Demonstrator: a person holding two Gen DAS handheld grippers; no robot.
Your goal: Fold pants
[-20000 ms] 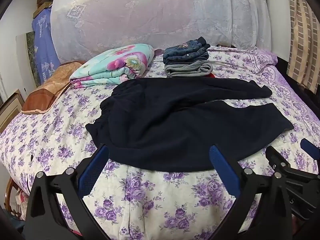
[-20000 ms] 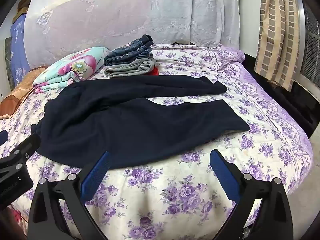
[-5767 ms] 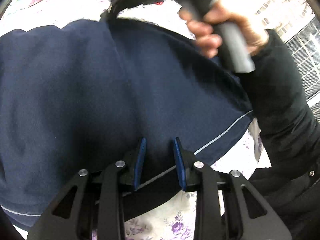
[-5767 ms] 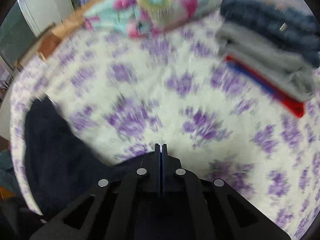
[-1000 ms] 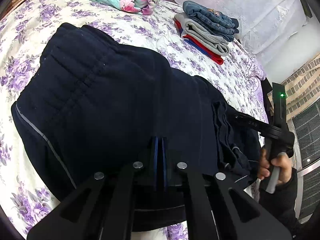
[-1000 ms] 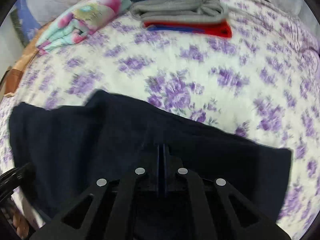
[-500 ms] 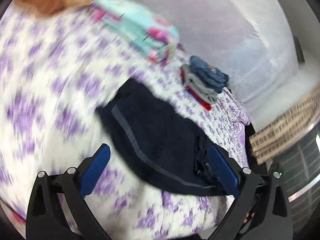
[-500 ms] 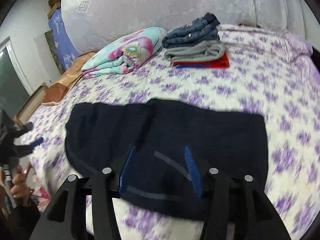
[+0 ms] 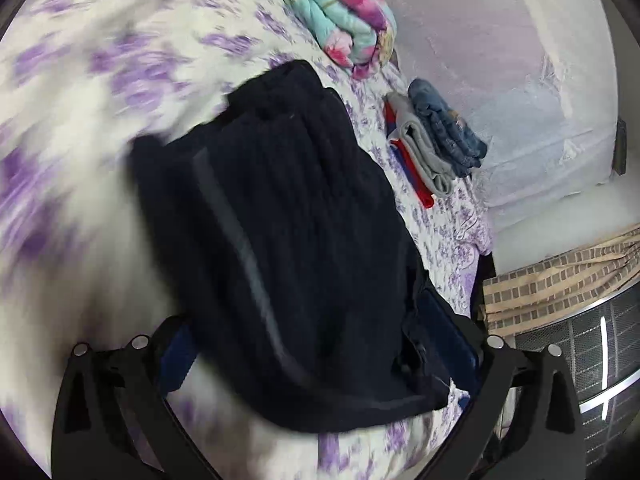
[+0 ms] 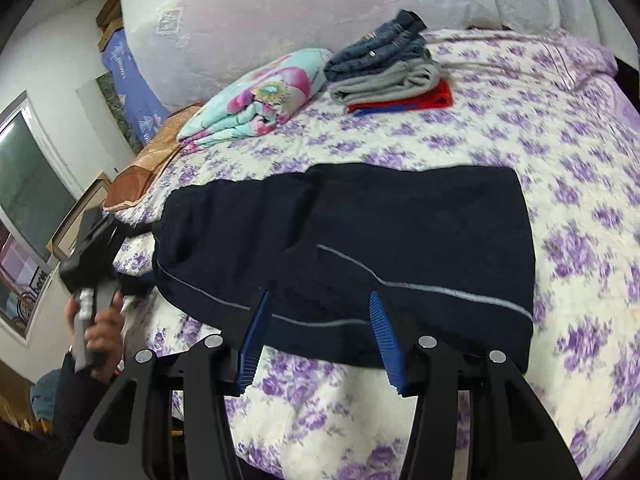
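The dark navy pants point(image 10: 360, 232) lie folded in a flat rectangle on the purple-flowered bedspread point(image 10: 560, 140), with a thin grey stripe along the near edge. My right gripper point(image 10: 320, 340) hovers just before that near edge, its jaws partly open and nothing pressed between the blue pads. In the left wrist view the pants point(image 9: 288, 220) fill the middle. My left gripper point(image 9: 316, 348) stands wide open at the short end, and the cloth's edge lies loose between the fingers. From the right wrist view a hand point(image 10: 100, 328) holds the left gripper point(image 10: 136, 260) at the pants' left end.
A folded floral blanket point(image 10: 256, 100) and a stack of folded jeans, grey and red clothes point(image 10: 388, 68) sit near the padded headboard point(image 10: 280, 12). An orange pillow point(image 10: 152, 160) lies at the left. A striped curtain point(image 9: 560, 280) hangs beyond the bed's right side.
A second ago both grippers were shut on the dark cloth. Both have since opened and drawn back, and the pants lie folded on the bed. The left view has rolled and is blurred.
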